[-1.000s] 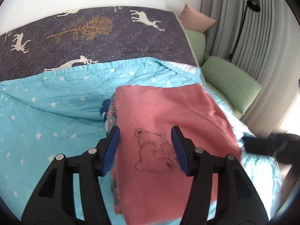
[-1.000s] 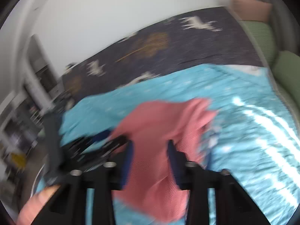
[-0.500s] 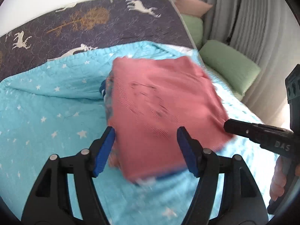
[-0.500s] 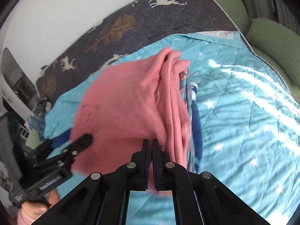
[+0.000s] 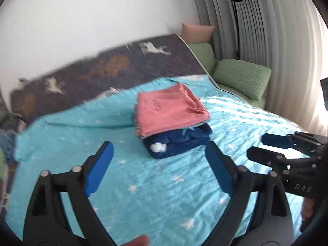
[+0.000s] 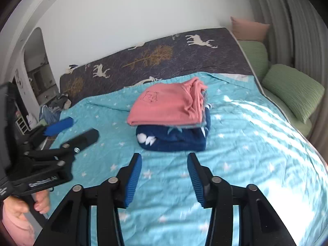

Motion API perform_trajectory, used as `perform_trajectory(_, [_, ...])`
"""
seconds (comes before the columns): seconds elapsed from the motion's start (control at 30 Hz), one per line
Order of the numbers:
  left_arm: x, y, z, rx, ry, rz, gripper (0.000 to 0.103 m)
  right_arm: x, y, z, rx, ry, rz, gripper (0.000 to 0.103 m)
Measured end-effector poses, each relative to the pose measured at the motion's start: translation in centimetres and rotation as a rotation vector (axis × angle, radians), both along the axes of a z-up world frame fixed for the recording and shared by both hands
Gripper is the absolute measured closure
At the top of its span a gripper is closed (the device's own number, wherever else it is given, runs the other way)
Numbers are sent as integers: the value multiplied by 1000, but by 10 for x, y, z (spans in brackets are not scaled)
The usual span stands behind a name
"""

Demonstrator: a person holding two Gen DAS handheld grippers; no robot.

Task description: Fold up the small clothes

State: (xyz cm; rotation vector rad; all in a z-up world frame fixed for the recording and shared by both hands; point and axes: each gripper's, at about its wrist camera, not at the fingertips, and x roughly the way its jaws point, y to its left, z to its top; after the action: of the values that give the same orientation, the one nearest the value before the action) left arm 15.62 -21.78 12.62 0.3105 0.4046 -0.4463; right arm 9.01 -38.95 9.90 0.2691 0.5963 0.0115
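Pink folded top [image 5: 171, 110] sits on the navy garment [image 5: 180, 141], stacked mid-bed [image 5: 143, 184]. Left gripper [image 5: 160, 167] and right gripper [image 6: 164, 176] both spread, holding nothing. Pink overhangs, so a nudge could slide it off

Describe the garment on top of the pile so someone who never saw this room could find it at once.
Look at the bed with the turquoise star quilt. Near its middle sits a small pile of folded clothes. The top piece is the pink top, folded flat with a small line-drawn animal face on it, resting on a navy garment with white markings.
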Motion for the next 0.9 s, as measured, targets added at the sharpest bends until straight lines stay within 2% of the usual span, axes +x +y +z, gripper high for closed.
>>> perform_trajectory(0.07, [-20, 8, 3, 1, -54, 24, 4, -14, 6, 3, -11, -6, -13, 51])
perform_trajectory(0.23, [-45, 24, 5, -39, -17, 53, 1, -47, 19, 10, -75, -43, -56, 45])
perform_trajectory(0.37, [-69, 32, 1, -31, -85, 106, 1, -64, 32, 16, -122, -51, -46, 40])
perform_trajectory(0.57, [-82, 44, -3, -85, -12, 78, 1, -71, 39, 13, -106, -35, -50, 35])
perform_trajectory(0.67, [-87, 49, -7, -94, -5, 88, 1, -73, 41, 10, -96, -19, -60, 34])
perform_trajectory(0.9, [-93, 48, -13, -95, 20, 68, 1, -82, 49, 11, -140, -19, -86, 33])
